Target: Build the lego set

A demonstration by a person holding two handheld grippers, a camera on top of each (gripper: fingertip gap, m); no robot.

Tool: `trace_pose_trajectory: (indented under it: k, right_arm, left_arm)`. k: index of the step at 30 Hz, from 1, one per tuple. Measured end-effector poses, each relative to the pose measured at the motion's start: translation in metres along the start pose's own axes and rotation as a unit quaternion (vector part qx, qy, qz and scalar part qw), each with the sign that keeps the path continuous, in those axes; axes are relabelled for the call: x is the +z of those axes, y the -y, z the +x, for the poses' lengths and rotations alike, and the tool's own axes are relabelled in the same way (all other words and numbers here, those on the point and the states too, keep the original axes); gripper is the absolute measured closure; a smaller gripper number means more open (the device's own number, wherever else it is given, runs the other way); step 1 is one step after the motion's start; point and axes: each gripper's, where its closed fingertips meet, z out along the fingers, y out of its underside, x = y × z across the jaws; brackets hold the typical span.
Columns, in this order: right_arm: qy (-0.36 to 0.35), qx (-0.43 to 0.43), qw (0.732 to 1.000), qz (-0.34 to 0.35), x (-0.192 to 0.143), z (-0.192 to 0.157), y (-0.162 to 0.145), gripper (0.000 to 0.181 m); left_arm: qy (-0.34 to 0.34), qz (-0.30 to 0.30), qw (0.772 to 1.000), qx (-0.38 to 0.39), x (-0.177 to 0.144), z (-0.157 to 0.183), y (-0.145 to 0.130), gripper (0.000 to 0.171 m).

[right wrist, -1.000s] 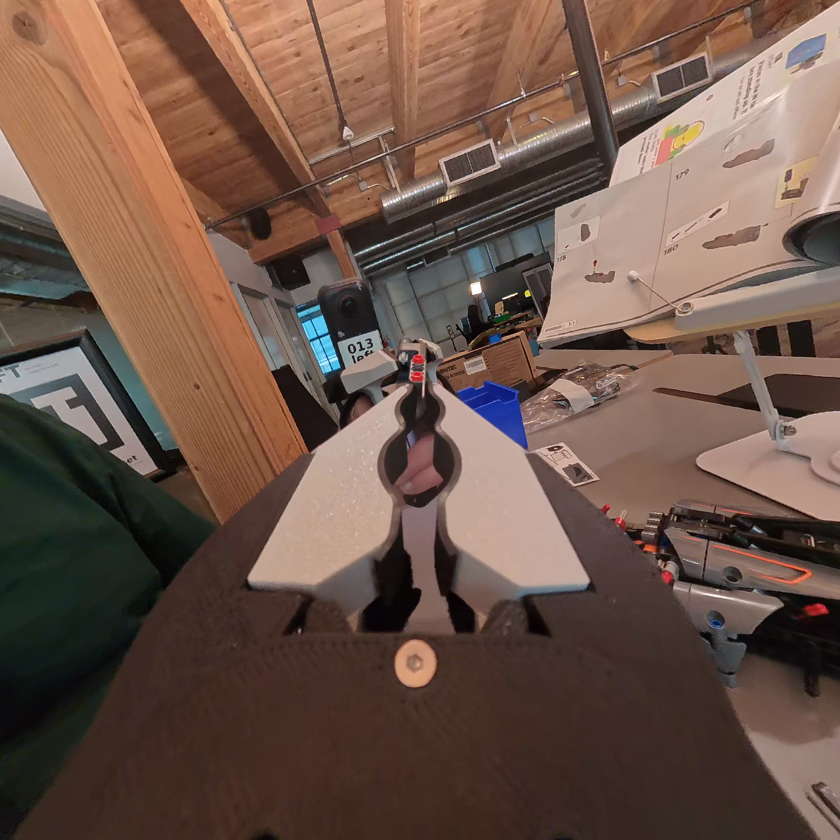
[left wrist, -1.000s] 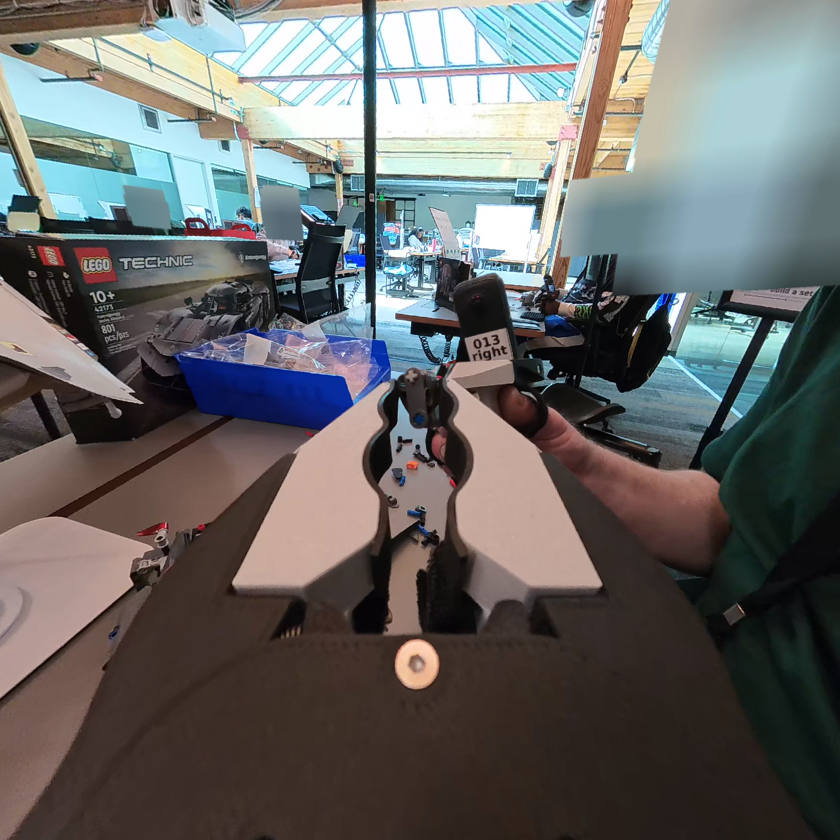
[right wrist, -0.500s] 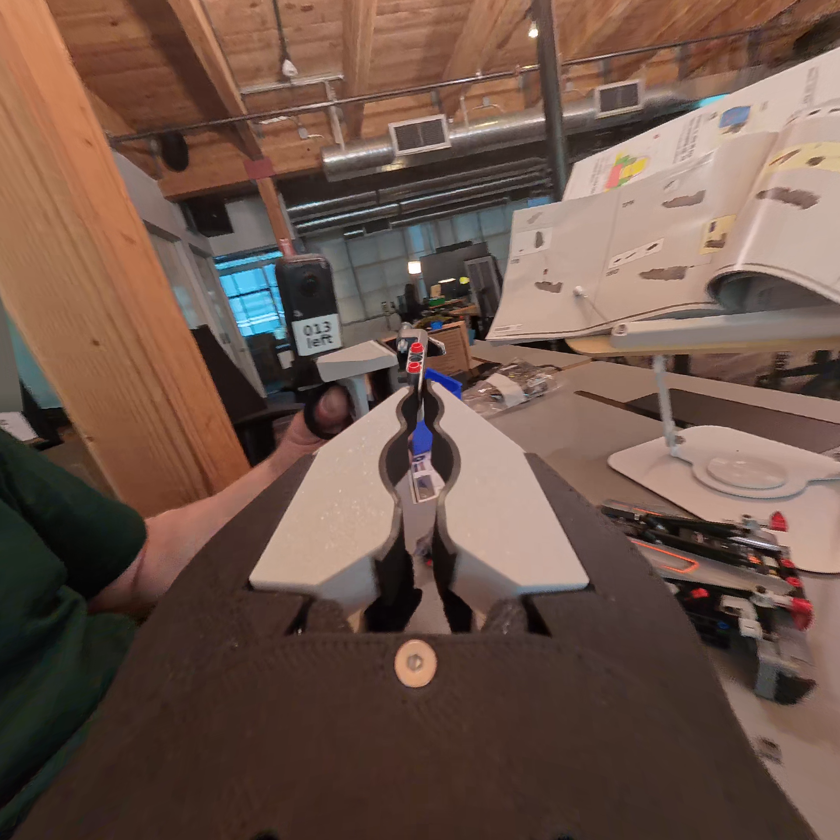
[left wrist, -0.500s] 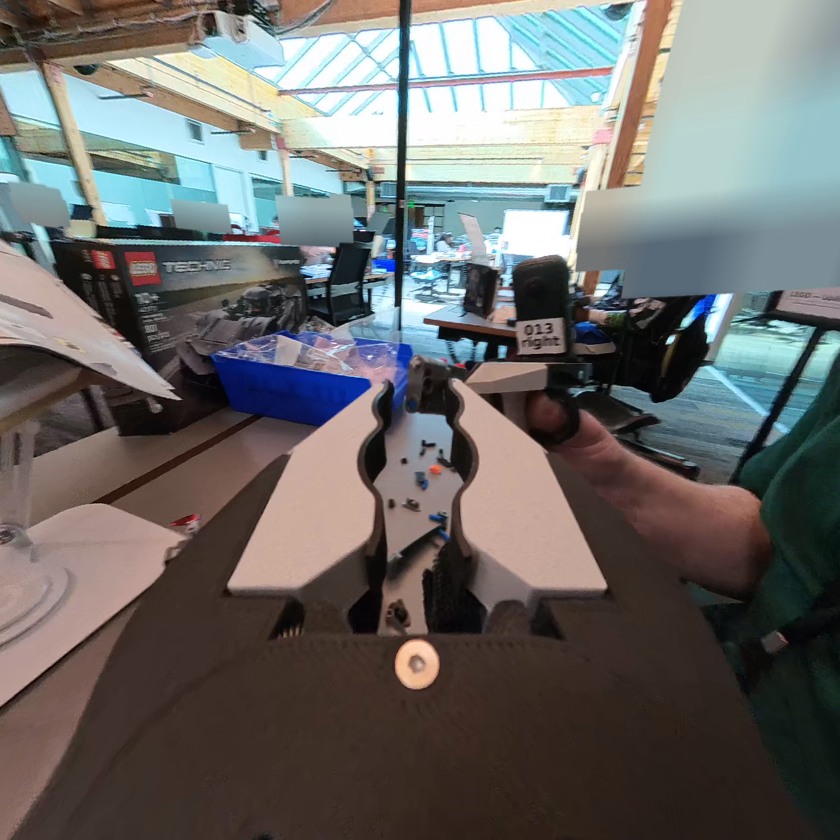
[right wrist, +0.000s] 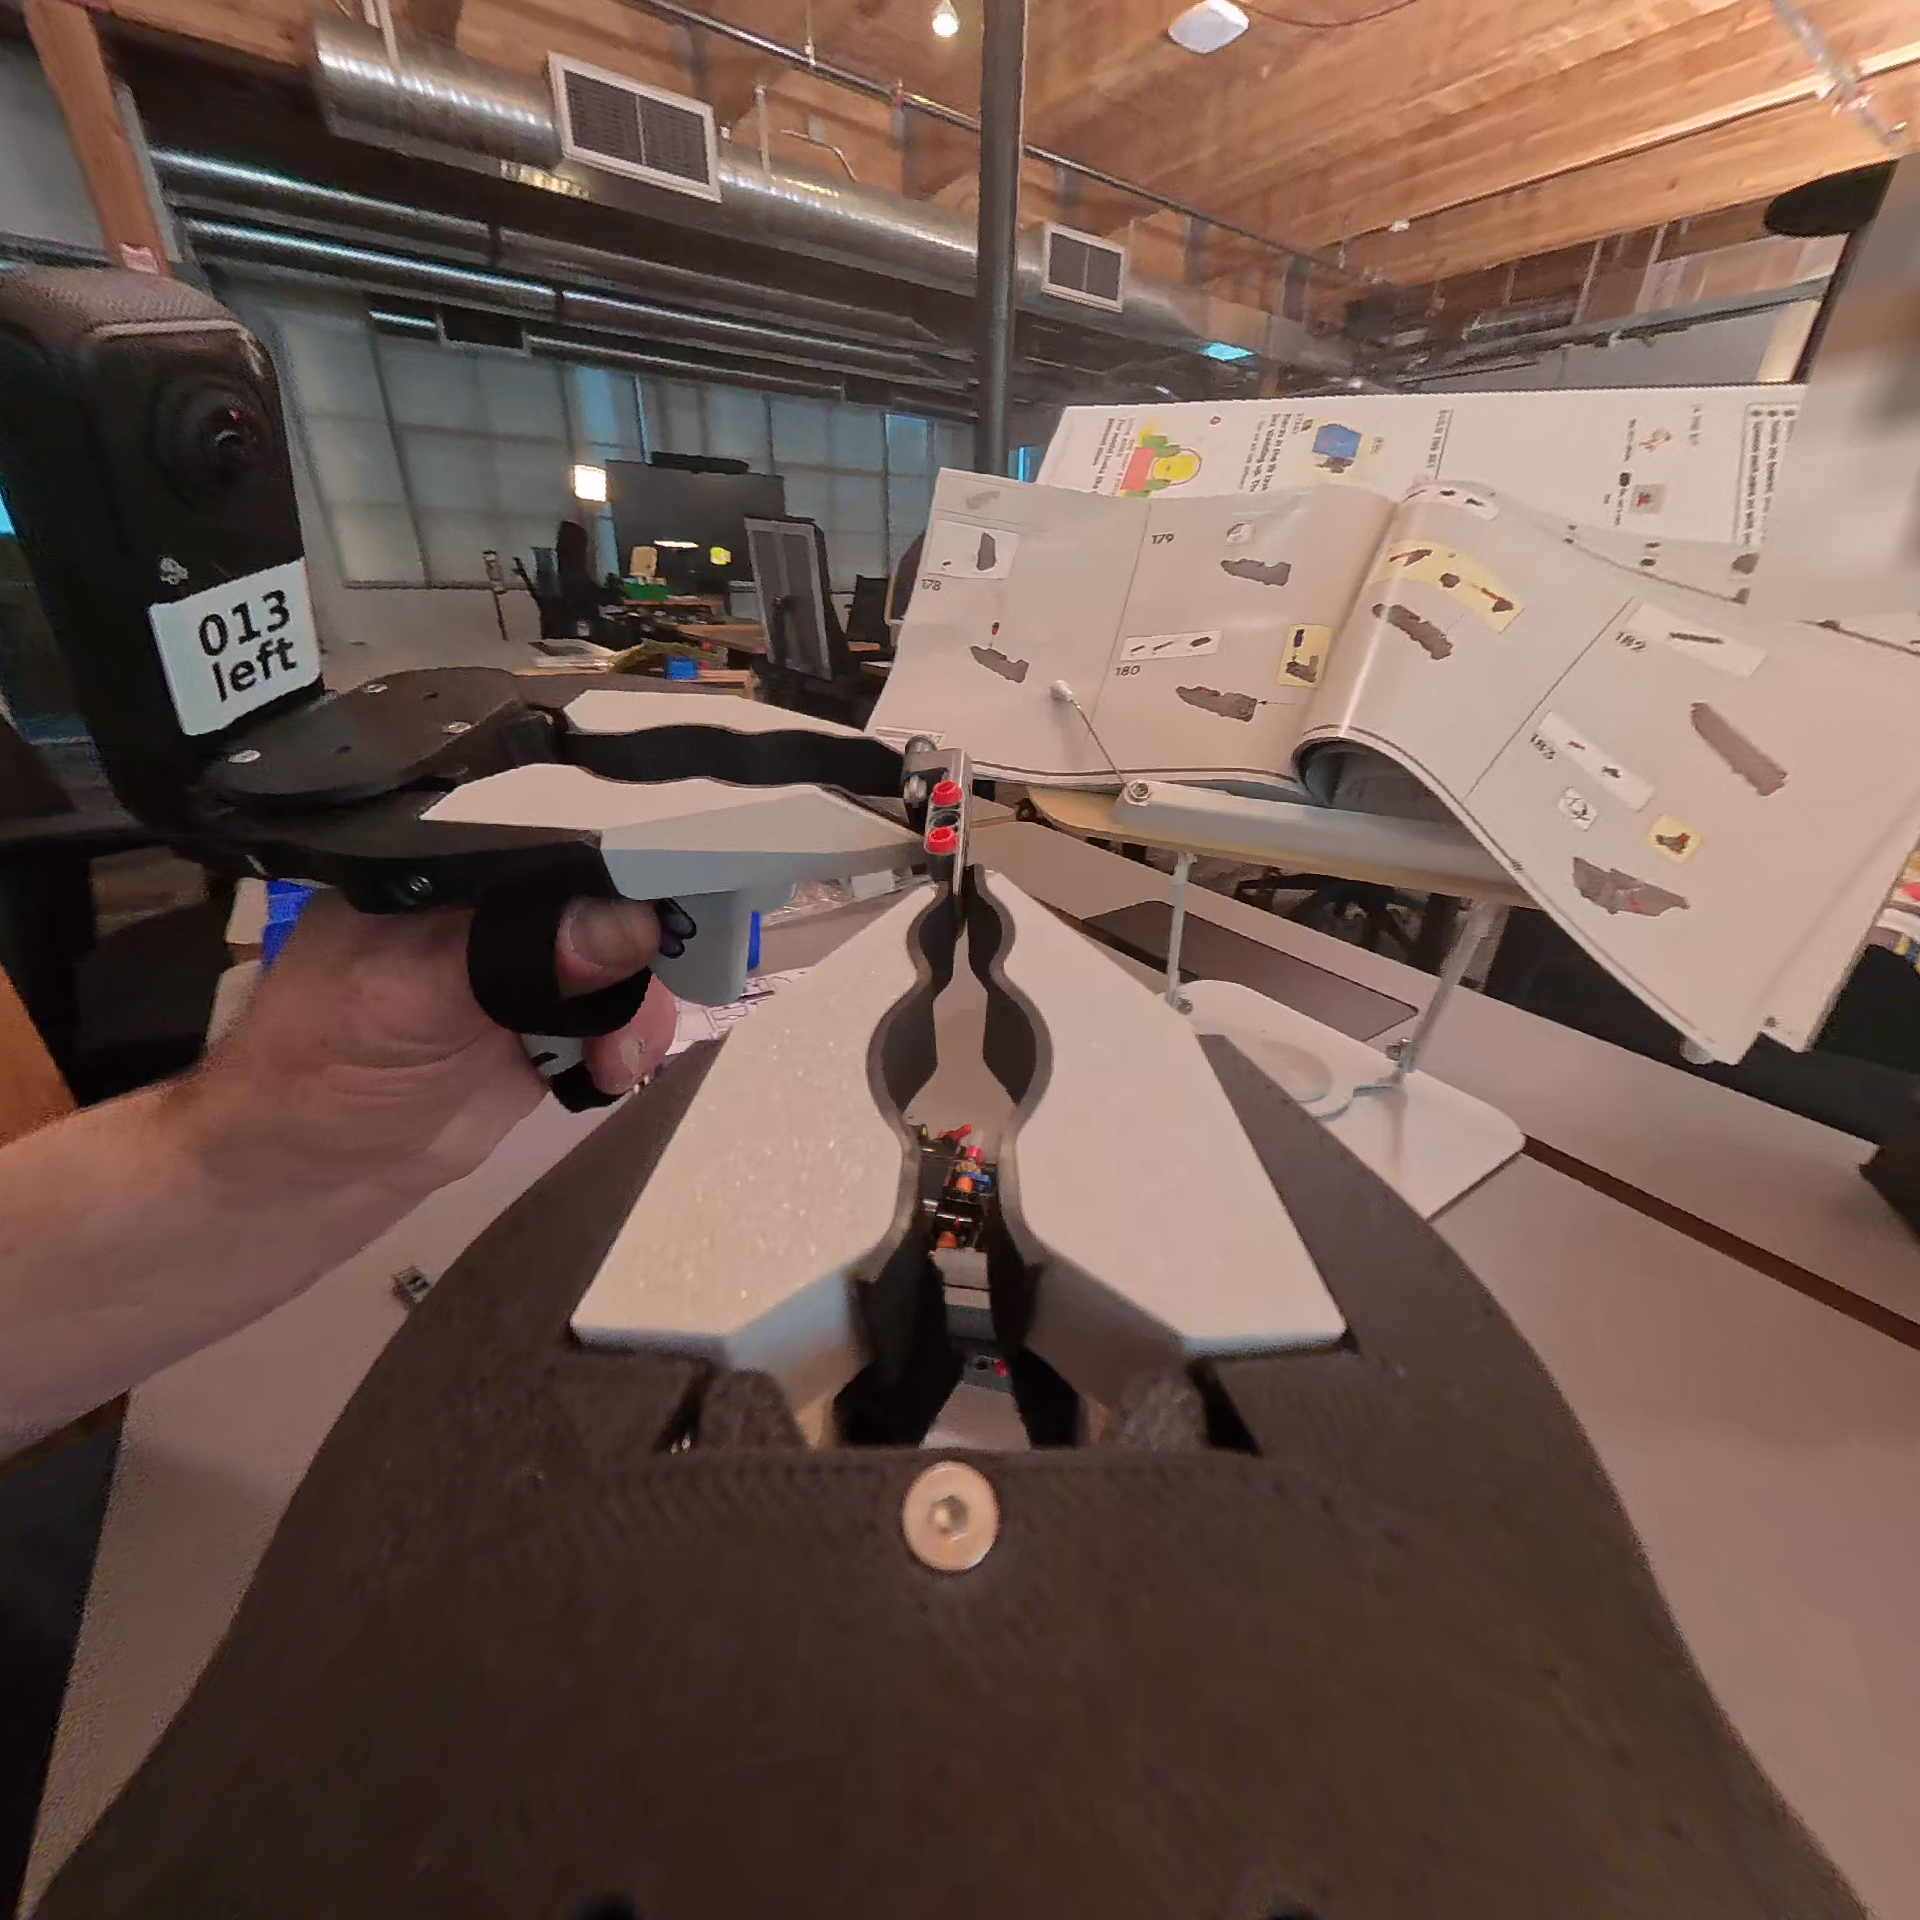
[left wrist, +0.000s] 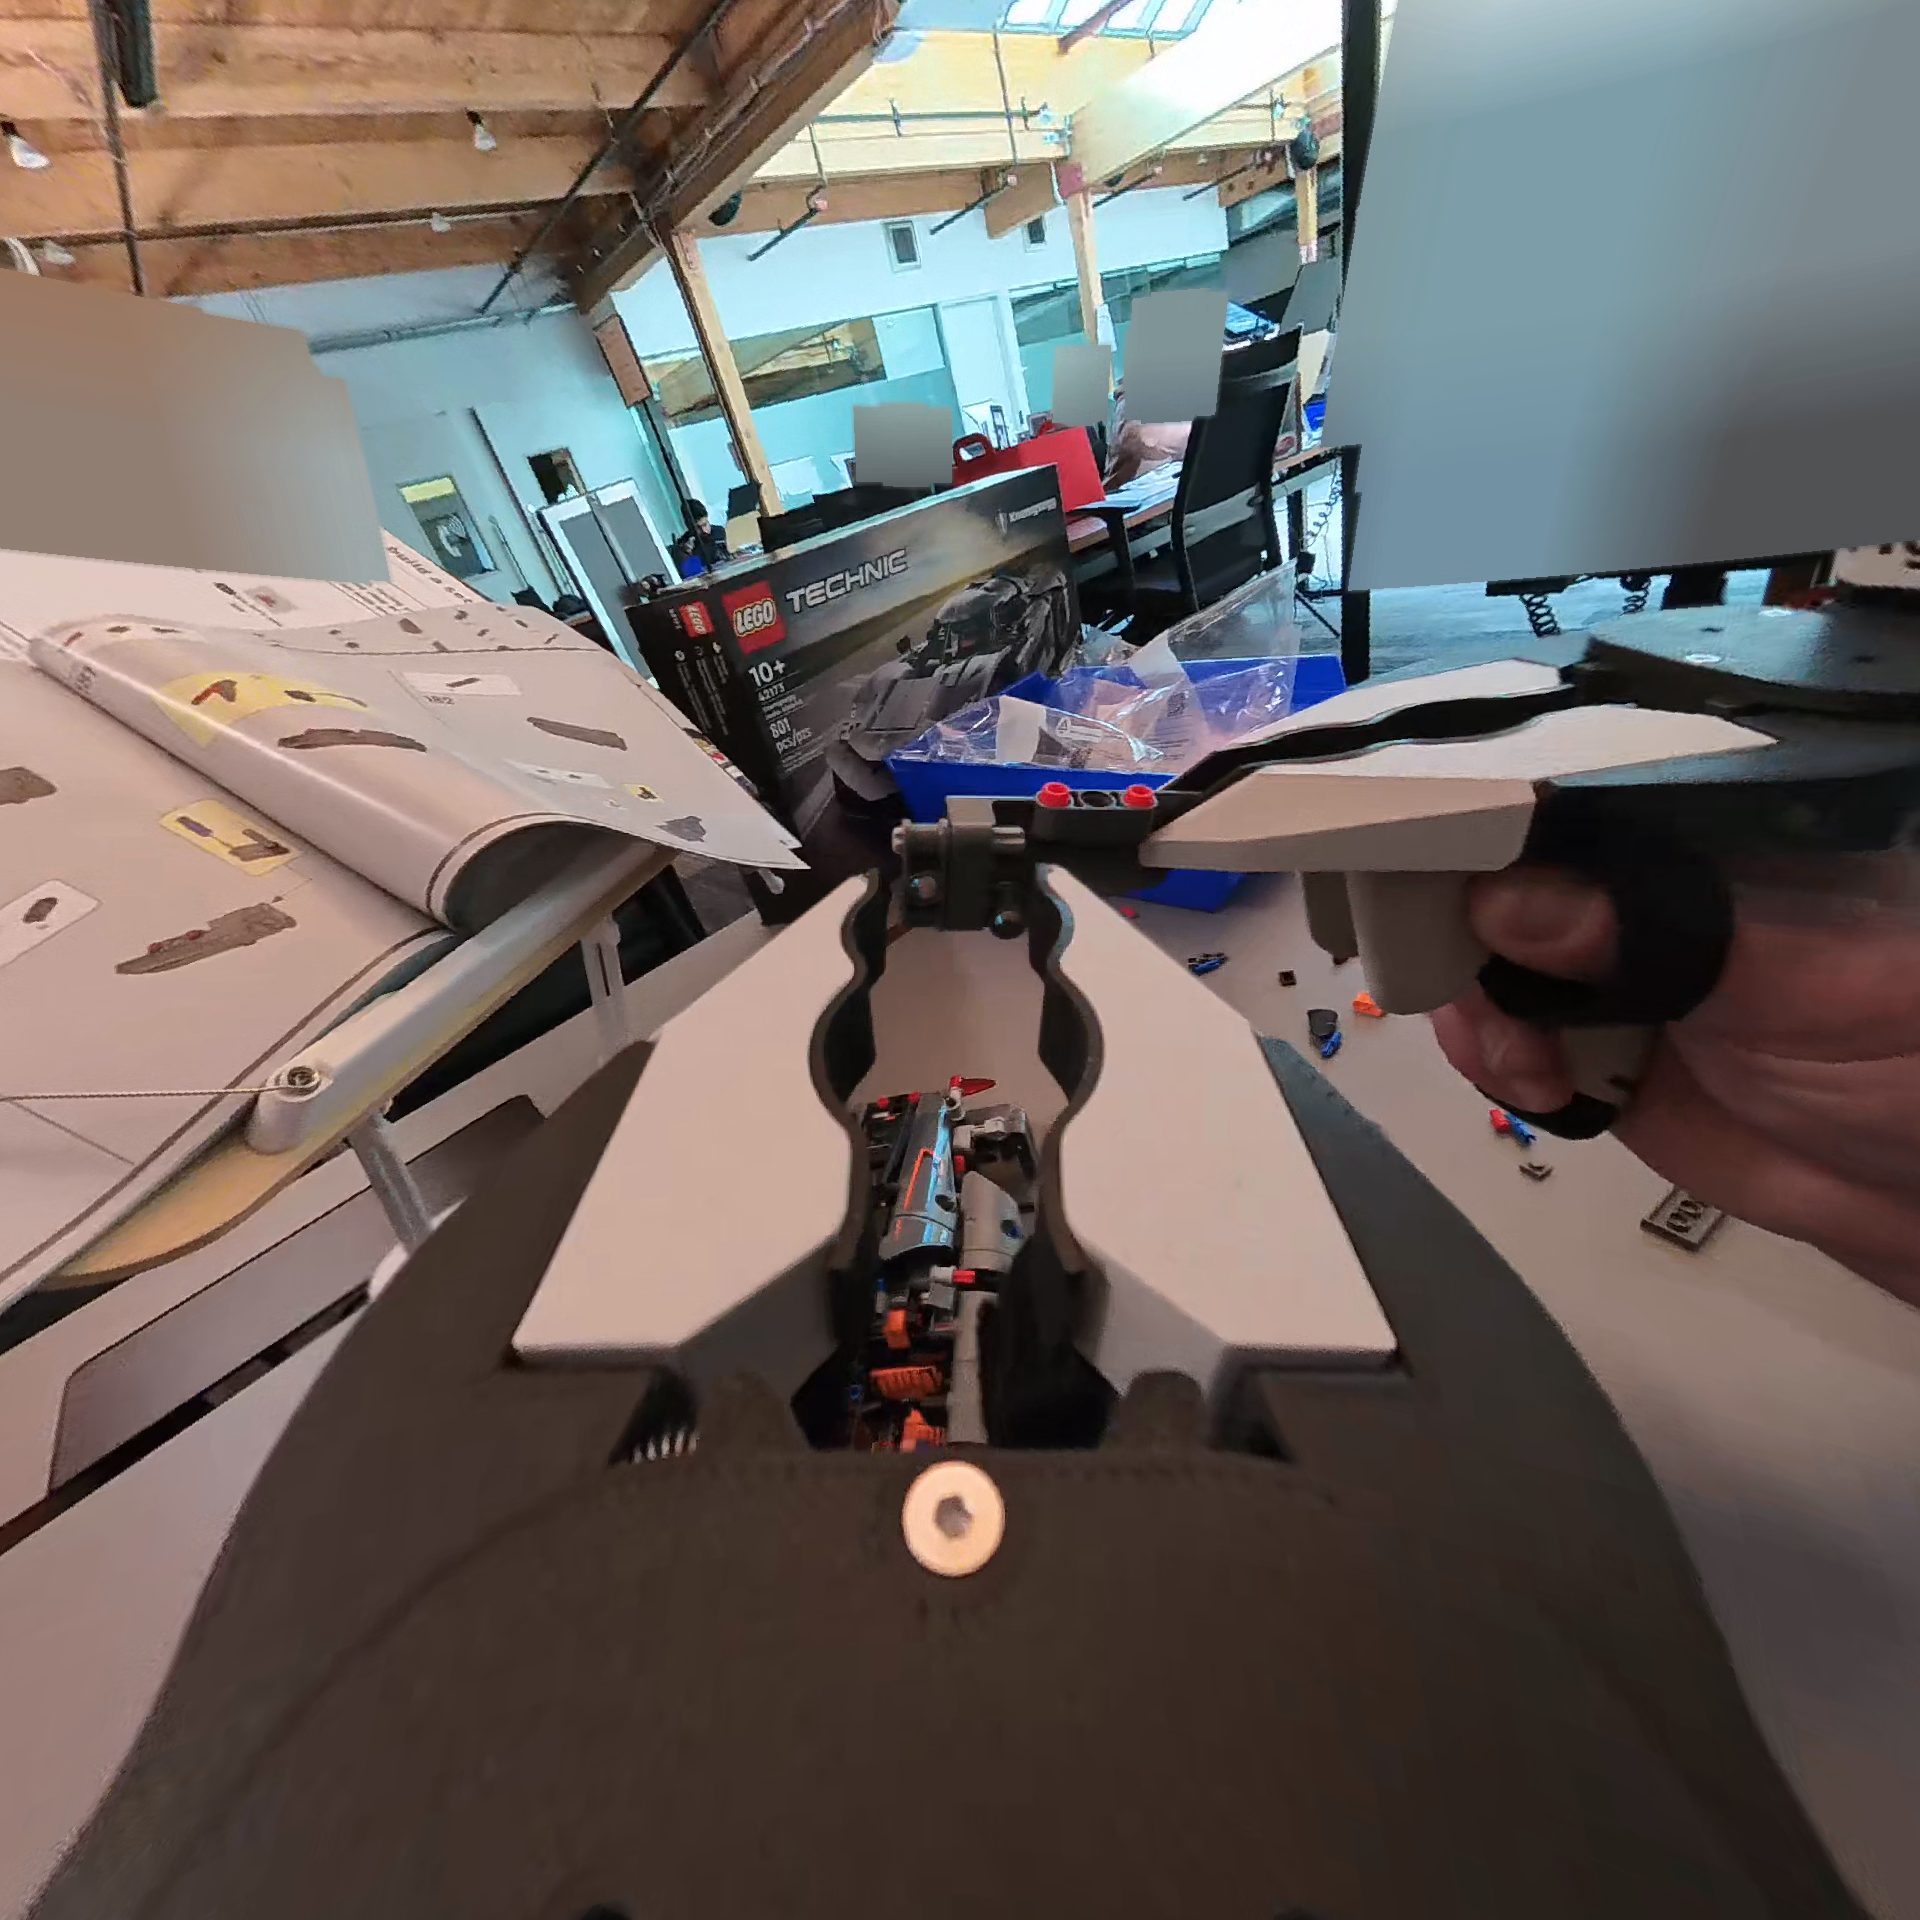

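Left gripper (left wrist: 956,894) jaws pinch the grey end of a small lego piece (left wrist: 961,868); right gripper (right wrist: 951,883) jaws pinch its black end with red pins; piece held above the model (left wrist: 940,1205) on the surface (left wrist: 1455,1403); manual (right wrist: 1403,644) beside.
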Motion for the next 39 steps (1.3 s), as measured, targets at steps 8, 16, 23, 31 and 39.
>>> trace_pose_trajectory:
  k: [8,16,23,31,39]
  right_arm:
    - [-0.022,-0.006,1.000,0.001,0.002,0.004,0.001,0.181]
    - [-0.024,-0.007,1.000,0.003,0.002,0.003,0.000,0.181]
    - [-0.033,-0.020,0.999,0.005,0.003,0.003,0.003,0.181]
    - [-0.039,-0.015,0.999,0.009,0.002,0.006,0.004,0.181]
    - [-0.010,0.029,0.999,0.017,-0.002,0.009,0.006,0.181]
  left_arm:
    - [-0.007,0.030,0.998,-0.056,0.004,0.001,0.006,0.144]
    - [0.001,0.039,0.996,-0.076,0.006,-0.003,0.006,0.150]
    - [0.000,0.039,0.996,-0.079,0.007,-0.004,0.007,0.151]
    - [0.001,0.031,0.997,-0.067,0.010,-0.007,0.008,0.157]
    - [-0.020,0.032,0.997,-0.070,0.007,-0.003,0.010,0.150]
